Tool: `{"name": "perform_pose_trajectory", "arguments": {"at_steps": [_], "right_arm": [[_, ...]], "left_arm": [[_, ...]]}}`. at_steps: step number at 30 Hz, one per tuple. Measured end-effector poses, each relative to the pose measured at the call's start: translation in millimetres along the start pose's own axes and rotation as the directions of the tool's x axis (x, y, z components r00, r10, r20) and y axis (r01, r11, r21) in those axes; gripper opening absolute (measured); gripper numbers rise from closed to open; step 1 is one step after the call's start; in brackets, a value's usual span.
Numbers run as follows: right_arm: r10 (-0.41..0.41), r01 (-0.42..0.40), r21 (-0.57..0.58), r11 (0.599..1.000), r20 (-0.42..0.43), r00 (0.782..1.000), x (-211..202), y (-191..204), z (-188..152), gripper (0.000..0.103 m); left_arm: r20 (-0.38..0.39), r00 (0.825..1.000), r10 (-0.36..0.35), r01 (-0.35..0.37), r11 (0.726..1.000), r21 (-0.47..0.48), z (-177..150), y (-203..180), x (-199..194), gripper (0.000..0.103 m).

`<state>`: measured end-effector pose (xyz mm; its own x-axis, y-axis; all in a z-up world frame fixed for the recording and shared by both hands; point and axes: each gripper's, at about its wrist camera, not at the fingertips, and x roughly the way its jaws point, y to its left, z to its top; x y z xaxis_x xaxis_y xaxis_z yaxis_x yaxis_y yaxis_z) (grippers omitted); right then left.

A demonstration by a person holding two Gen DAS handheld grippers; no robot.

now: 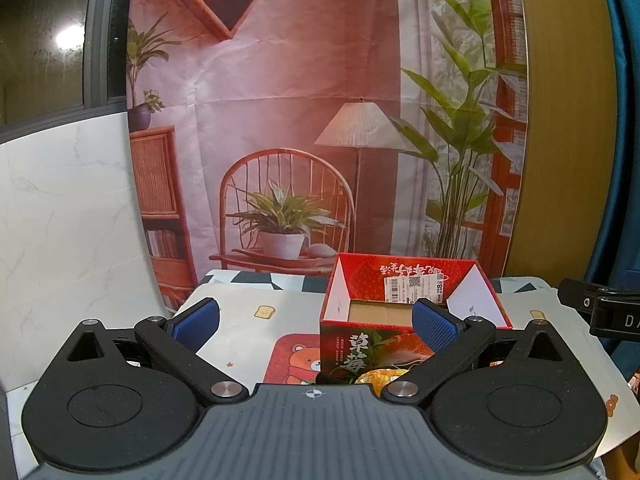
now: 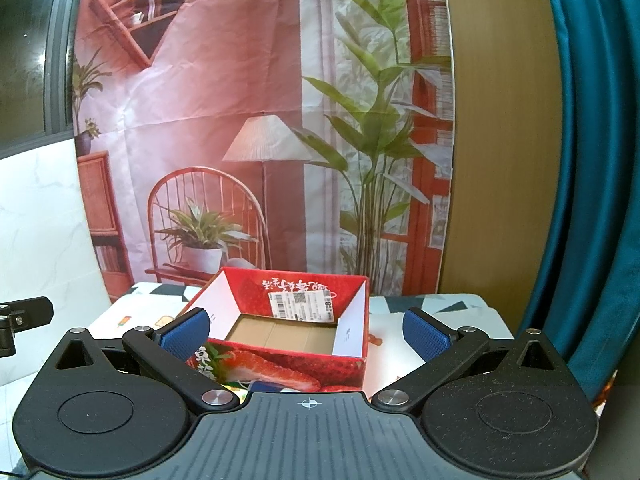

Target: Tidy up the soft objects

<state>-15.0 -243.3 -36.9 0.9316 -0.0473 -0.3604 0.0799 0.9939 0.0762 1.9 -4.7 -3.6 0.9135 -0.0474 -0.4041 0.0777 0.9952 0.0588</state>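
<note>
Soft objects: only slivers show, a yellow-orange crinkled soft item [image 1: 378,378] at the near foot of the red strawberry-print cardboard box [image 1: 400,312], tucked under the left claw's body. Box stands open-topped toward the bench's far edge, brown floor bare, nothing in it yet.

Left claw [image 1: 316,320]: released, blue pads spread, grasping nothing. Right claw [image 2: 306,332]: likewise released, empty, box between its pads.

Step in hand, judged: reach for a first soft item. Advice: tip the claw down until the item sits between the pads, pinch at mid-bulk, lift clear of the box wall before carrying over the rim.

Left view alone shows the red bear-print mat [image 1: 298,356] on the patterned bench cloth [image 1: 248,316]. Right view alone shows the box's full interior and a blue scrap [image 2: 264,386] at its base; identity unclear.
</note>
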Motion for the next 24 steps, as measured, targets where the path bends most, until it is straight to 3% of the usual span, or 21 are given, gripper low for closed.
{"name": "perform_pose_trajectory", "arguments": {"at_steps": [24], "right_arm": [[0.0, 0.0, 0.001, 1.0, -0.002, 1.0, 0.8, -0.8, 0.4, 0.103]], "left_arm": [[0.002, 1.0, 0.001, -0.001, 1.0, -0.001, -2.5, -0.3, -0.4, 0.103]]}}
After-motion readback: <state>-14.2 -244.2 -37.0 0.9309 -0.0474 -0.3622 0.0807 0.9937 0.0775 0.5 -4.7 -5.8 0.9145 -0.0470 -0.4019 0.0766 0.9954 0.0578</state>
